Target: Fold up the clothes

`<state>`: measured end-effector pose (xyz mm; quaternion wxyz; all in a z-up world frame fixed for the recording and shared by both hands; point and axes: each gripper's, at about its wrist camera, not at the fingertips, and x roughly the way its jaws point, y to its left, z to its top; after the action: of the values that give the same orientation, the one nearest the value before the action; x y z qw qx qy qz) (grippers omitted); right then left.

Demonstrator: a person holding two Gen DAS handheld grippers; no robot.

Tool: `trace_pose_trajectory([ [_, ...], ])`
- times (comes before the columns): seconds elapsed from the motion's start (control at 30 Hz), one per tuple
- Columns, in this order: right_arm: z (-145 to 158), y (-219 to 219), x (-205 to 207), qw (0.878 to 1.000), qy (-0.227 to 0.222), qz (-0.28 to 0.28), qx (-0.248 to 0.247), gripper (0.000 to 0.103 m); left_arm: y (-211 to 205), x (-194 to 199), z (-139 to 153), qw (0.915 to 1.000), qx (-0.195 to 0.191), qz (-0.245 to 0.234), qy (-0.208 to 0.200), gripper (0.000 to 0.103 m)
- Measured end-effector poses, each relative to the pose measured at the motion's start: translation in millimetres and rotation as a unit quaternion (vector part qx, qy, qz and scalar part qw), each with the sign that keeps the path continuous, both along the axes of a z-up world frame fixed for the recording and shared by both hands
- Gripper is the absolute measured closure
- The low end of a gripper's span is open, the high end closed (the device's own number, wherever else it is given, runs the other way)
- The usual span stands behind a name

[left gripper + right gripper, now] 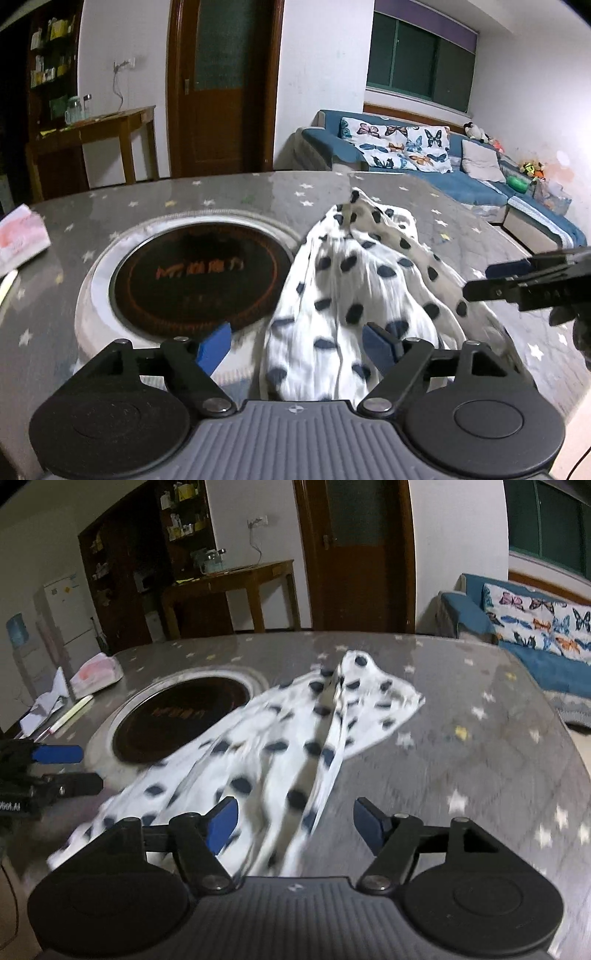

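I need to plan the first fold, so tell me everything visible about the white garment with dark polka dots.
The white garment with dark navy polka dots looks like thin, crinkled cotton. It lies unfolded and bunched in long ridges on the grey star-patterned table, one pointed end peaked at the far side. Its left edge overlaps the round black inset burner. Both the left gripper and right gripper stand open over its near end, gripping nothing.

Spotted garment [295,731], tissue pack [98,674] on table [480,768].
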<state>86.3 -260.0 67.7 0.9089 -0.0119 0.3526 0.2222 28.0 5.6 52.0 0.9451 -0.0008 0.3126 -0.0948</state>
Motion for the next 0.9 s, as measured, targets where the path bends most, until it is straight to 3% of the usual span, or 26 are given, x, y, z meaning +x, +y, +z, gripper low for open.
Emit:
trace_pose_trajectory([
  [0.17, 4, 6, 44, 1.0, -0.007, -0.003, -0.004, 0.033, -13, 38, 2, 1.0, 0.004, -0.002, -0.004, 0.024],
  [0.4, -4, 20, 103, 1.0, -0.001, -0.003, -0.018, 0.044, -28, 101, 0, 0.9999, 0.002, -0.011, 0.005, 0.051],
  [0.5, -10, 25, 127, 1.0, 0.006, -0.004, -0.02, 0.05, -37, 132, -2, 0.9997, 0.008, -0.02, 0.006, 0.057],
  [0.67, -21, 31, 162, 1.0, 0.017, -0.005, -0.019, 0.062, -59, 184, -13, 0.9982, 0.027, -0.052, 0.016, 0.057],
  [0.9, -38, 24, 194, 0.999, 0.046, -0.005, 0.007, 0.088, -92, 235, -30, 0.9934, 0.049, -0.098, 0.031, 0.056],
])
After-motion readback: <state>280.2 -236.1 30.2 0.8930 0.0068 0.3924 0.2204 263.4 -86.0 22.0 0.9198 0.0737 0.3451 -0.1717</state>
